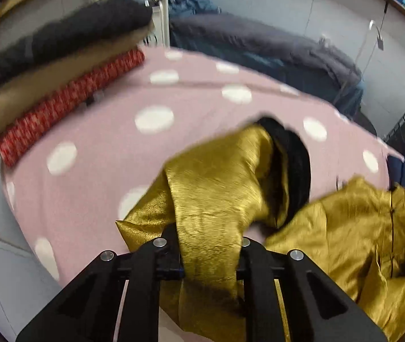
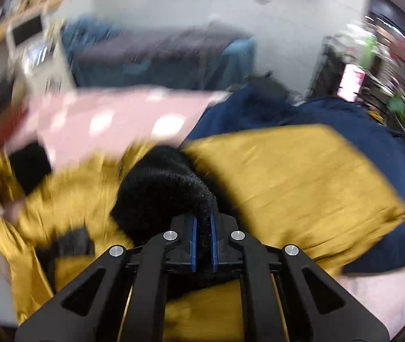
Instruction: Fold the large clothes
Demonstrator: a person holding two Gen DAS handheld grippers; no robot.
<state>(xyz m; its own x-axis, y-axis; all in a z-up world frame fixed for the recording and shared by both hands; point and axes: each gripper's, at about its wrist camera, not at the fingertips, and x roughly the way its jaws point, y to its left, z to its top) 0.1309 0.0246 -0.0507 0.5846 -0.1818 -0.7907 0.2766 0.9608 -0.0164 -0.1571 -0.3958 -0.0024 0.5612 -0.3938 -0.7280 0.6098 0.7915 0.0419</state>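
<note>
A shiny gold garment [image 1: 219, 176] with black furry trim [image 1: 290, 154] lies crumpled on the pink polka-dot bedspread [image 1: 111, 131], toward the near right part of the bed as your left wrist camera sees it. Your left gripper [image 1: 209, 245] is clenched on a band of the gold cloth, which drapes over and between its fingers and hangs down in front of the lens. Your right gripper [image 2: 202, 222] is pinched on the black fur trim [image 2: 159, 188], the blue pads [image 2: 193, 242] close together with fur wedged between them. In the right wrist view the gold fabric [image 2: 293, 179] spreads flat to the right of the fur and bunches in folds to the left.

Much is hard to read: the right wrist view is heavily motion-blurred, and the garment's full outline, its sleeves and its hem cannot be made out in either view. Your left gripper's fingertips are covered by cloth.

Around you, a navy blue garment [image 2: 373, 131] lies under and beside the gold one at the bed's right edge. At the bed's far left sits a stack of folded textiles: dark grey on top [image 1: 68, 31], tan beneath [image 1: 45, 85], red patterned at the bottom [image 1: 68, 99]. Beyond the bed stands a second bed with a grey cover [image 1: 259, 42] and blue bedding [image 1: 191, 0].
</note>
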